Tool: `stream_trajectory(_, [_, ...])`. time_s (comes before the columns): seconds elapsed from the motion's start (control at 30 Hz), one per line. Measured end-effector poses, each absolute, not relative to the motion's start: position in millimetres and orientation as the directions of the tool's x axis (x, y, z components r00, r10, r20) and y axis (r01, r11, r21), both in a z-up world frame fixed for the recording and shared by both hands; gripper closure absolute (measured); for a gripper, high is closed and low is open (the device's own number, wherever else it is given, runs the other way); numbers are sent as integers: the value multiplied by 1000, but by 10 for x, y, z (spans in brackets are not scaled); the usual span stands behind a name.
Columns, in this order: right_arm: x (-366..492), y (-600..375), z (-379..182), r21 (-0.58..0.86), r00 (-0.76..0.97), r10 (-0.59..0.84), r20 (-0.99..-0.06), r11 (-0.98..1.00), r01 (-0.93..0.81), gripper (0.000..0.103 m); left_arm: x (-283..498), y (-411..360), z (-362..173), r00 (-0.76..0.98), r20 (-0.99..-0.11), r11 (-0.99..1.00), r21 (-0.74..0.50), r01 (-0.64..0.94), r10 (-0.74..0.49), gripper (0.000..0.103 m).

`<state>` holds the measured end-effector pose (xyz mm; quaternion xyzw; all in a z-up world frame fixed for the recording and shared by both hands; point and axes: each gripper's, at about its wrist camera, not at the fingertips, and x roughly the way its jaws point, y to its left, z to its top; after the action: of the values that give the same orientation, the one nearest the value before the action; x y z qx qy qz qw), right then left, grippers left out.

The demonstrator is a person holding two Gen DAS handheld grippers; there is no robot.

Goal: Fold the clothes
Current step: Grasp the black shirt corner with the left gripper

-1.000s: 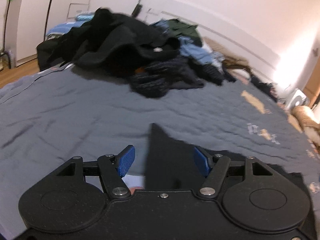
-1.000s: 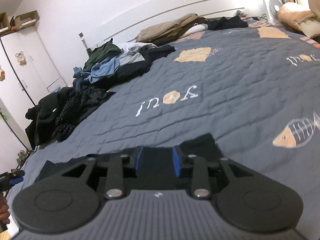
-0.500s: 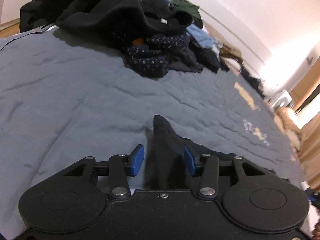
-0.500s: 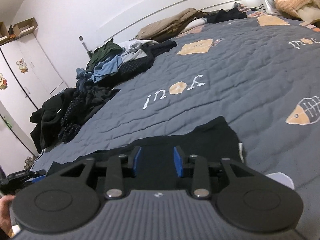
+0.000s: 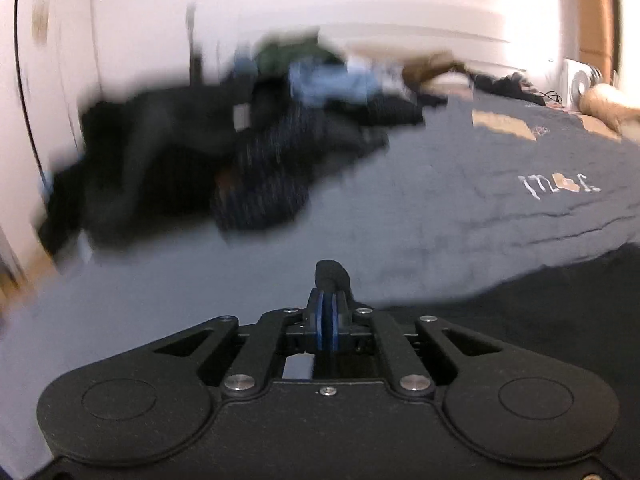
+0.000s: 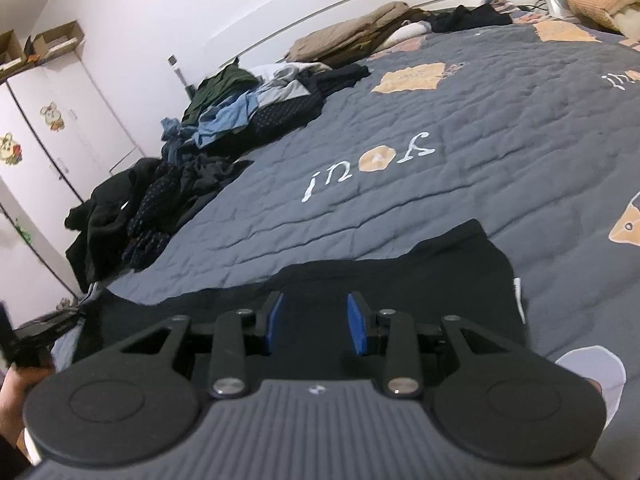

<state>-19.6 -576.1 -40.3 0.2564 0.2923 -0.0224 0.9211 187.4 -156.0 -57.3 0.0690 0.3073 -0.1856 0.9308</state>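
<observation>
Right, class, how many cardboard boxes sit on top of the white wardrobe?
2: one cardboard box near the right end of the wardrobe, another left of it, cut by the picture's edge. More may lie out of view.

Open quilt [image 6: 460, 92] mid-bed w/ free passage; clothes pile [image 6: 168, 200] blocks far-left edge.

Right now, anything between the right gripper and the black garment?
Nothing visible. The right gripper hangs open directly over the black garment, spread on the grey quilt. The left gripper is already shut on its corner.
</observation>
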Motion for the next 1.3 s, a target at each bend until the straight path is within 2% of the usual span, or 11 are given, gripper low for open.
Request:
stream_trajectory(0.07, [-204,-5746,-393,457,827,115,-550,870,183,69,1936,-1355,-574,721,-606,934,-115,339,-336,88])
stream_trajectory(0.2, [-215,-5748,-371,463,829,123,-545,869,176,69,1853,-892,-419,717,-562,908,-313,277,-412,58])
stream_trajectory(0.23, [-218,-5748,-369,464,829,124,-545,868,175,69,1806,-789,-409,704,-558,892,-361,271,-440,56])
stream_trajectory(0.33, [-226,-5720,-363,466,827,136,-546,869,165,69,1653,-604,-463,638,-568,845,-453,284,-519,56])
stream_trajectory(0.47, [-238,-5678,-354,468,822,152,-548,871,151,69,1472,-470,-565,561,-644,854,-415,315,-520,57])
stream_trajectory(0.8, [-227,-5511,-290,480,823,180,-539,868,125,69,1115,-457,-717,452,-713,839,-390,381,-536,58])
stream_trajectory(0.87, [-223,-5468,-284,475,818,187,-544,872,117,69,1108,-460,-735,438,-706,826,-415,381,-556,64])
stream_trajectory(0.93, [-207,-5419,-286,476,807,207,-553,874,102,69,1105,-459,-748,427,-710,824,-425,376,-561,90])
stream_trajectory(0.97, [-198,-5397,-288,478,799,223,-558,874,90,69,1103,-457,-752,423,-714,826,-424,373,-557,95])
stream_trajectory(1.03, [-190,-5320,-284,478,790,253,-558,876,58,69,1088,-444,-738,427,-717,829,-414,376,-552,100])
stream_trajectory(1.3, [-171,-5074,-250,485,766,326,-553,874,-22,69,1083,-232,-559,476,-679,829,-429,359,-558,101])
